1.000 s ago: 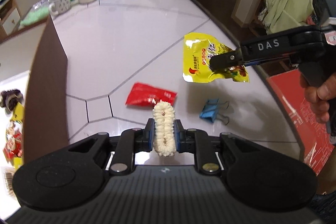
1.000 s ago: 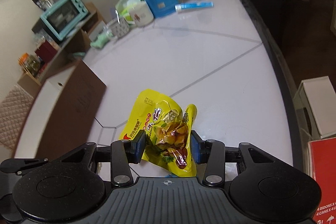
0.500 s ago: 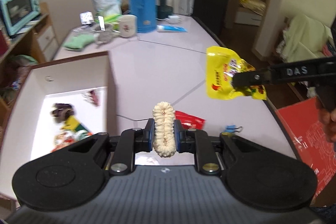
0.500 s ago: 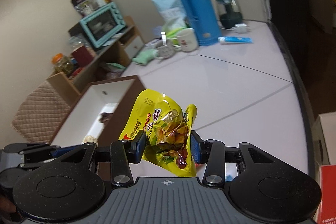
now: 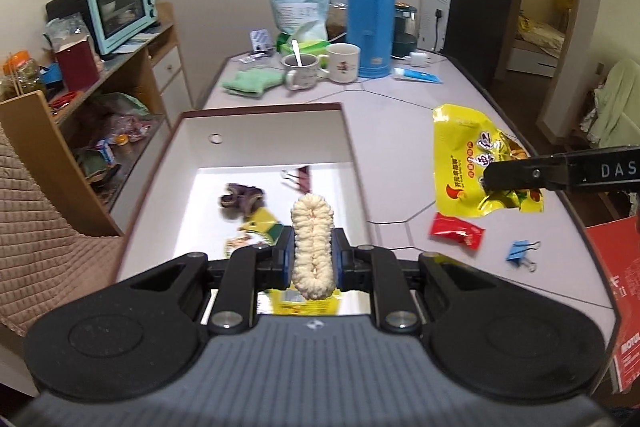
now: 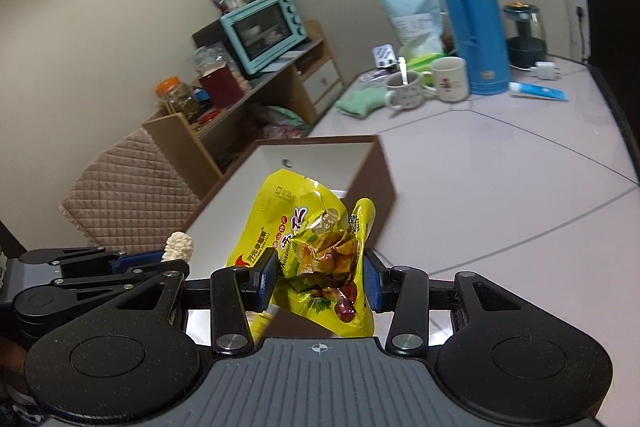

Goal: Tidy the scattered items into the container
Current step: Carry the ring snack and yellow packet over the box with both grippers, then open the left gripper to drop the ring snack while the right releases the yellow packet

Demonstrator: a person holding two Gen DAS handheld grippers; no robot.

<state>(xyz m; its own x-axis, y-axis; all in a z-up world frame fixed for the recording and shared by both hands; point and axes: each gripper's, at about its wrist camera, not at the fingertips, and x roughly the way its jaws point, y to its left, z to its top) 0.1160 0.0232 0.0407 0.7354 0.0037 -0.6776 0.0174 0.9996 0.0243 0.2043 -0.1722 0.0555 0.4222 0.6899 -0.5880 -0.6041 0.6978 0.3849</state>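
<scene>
Left wrist view: your left gripper (image 5: 313, 259) pinches a cream-coloured fuzzy loop scrunchie (image 5: 313, 245), its long axis running up the frame, over the brown-walled, white-lined open box (image 5: 262, 131).

Your right gripper (image 6: 320, 277) clamps a crinkled yellow foil snack pouch (image 6: 316, 247), long axis upright and top edge tilted toward upper left, at lower centre of the right wrist view, in front of the box's right wall. Only the left view shows you the box floor, with a dark scrunchie (image 5: 240, 199), a packet and a clip, and, at right on the pale lilac tabletop (image 5: 400, 115), a small red sachet (image 5: 456, 231) beside a blue binder clip (image 5: 520, 255). Both views show the tall blue thermos (image 6: 470, 19), mugs and a mint-green toaster oven (image 5: 122, 7) on a wooden shelf.
</scene>
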